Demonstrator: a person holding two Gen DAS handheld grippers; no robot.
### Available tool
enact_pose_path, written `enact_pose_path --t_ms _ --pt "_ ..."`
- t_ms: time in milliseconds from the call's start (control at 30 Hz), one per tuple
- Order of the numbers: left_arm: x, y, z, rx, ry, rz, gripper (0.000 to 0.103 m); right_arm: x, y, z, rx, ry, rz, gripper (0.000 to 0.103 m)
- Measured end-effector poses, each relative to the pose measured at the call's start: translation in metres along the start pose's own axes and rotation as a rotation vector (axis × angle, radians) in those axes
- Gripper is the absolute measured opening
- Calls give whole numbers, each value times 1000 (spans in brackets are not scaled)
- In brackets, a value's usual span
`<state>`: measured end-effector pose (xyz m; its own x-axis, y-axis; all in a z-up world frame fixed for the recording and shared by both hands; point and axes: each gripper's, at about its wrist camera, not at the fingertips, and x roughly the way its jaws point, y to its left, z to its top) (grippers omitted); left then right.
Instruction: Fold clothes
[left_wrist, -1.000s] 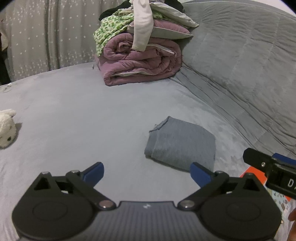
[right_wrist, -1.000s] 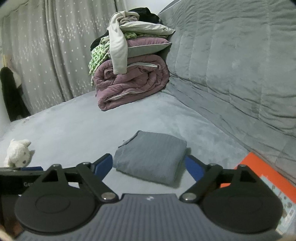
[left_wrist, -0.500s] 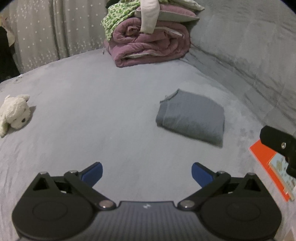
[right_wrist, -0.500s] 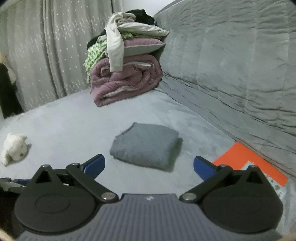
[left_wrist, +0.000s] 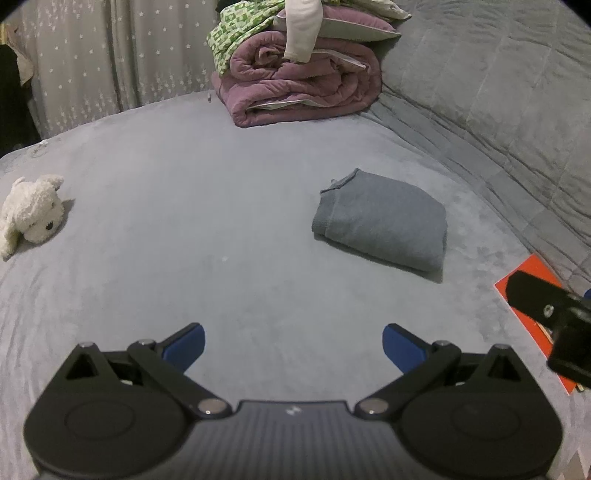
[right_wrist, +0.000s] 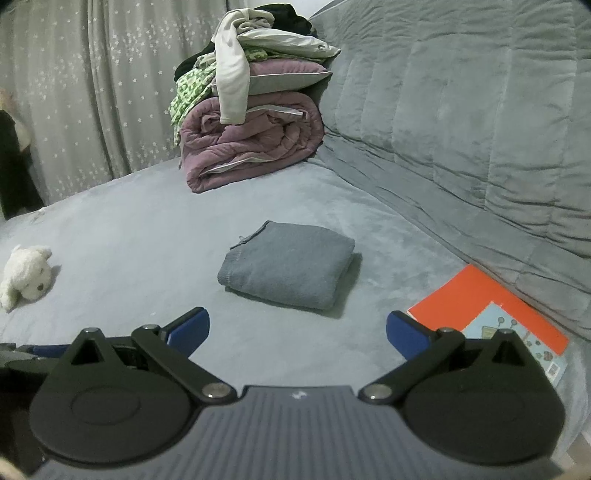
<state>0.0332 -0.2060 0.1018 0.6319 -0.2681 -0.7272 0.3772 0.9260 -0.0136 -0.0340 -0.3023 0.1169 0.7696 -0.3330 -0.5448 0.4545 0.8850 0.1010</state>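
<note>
Hovering over the grey bed (left_wrist: 155, 280), I hold my left gripper (left_wrist: 291, 341) and my right gripper (right_wrist: 297, 328) with fingers spread wide, nothing between them. A folded grey garment (right_wrist: 286, 271) lies flat on the bed beyond my right gripper, apart from its blue fingertips (right_wrist: 190, 326). Far behind it sits a purple rolled duvet (right_wrist: 251, 144) heaped with clothes. A white plush toy (left_wrist: 31, 212) lies far left; an orange booklet (right_wrist: 491, 314) near right.

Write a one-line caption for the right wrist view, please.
Open right gripper over a grey bed, facing a folded grey garment, with a laundry pile behind.
</note>
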Motion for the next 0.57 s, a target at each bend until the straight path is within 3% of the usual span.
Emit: enact_pose_path --t_ms 567 --pt "-11 1 -1 9 -19 15 102 -5 9 -4 -6 6 6 103"
